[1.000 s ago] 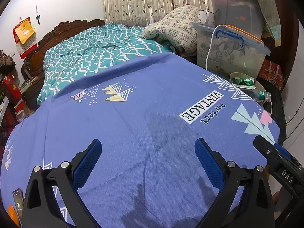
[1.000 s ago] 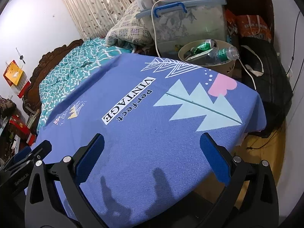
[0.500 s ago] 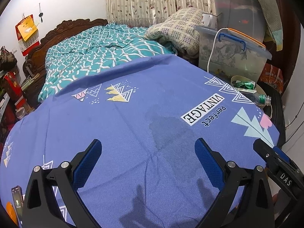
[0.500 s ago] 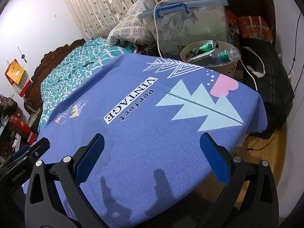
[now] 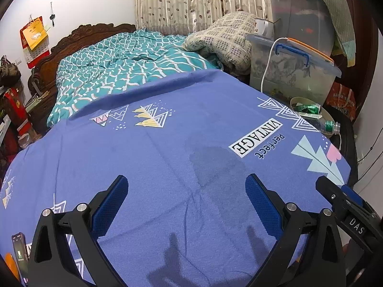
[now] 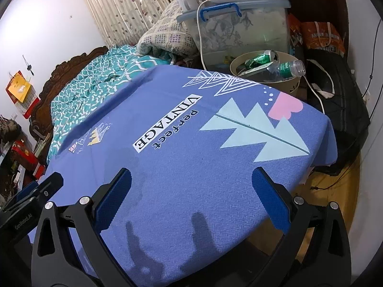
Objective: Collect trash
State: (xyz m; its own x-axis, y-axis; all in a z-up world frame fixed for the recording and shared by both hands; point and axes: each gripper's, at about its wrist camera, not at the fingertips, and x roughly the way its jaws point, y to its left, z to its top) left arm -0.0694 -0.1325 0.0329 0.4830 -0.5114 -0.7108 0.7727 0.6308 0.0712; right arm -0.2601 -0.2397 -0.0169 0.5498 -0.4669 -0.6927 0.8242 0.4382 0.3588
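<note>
Both grippers, left (image 5: 184, 201) and right (image 6: 191, 191), hover wide open and empty over the blue cloth (image 6: 191, 143). Well beyond them, past the cloth's far right corner, a bin (image 6: 293, 85) holds a can (image 6: 262, 58) and bottle (image 6: 286, 68).

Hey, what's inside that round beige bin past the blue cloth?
The bin holds a green can and a clear plastic bottle poking over its rim. Anything beneath them is hidden.

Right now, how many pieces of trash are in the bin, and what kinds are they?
Green can: 1
Clear plastic bottle: 1
Total I can see in the bin: 2. Anything deeper inside is hidden.
</note>
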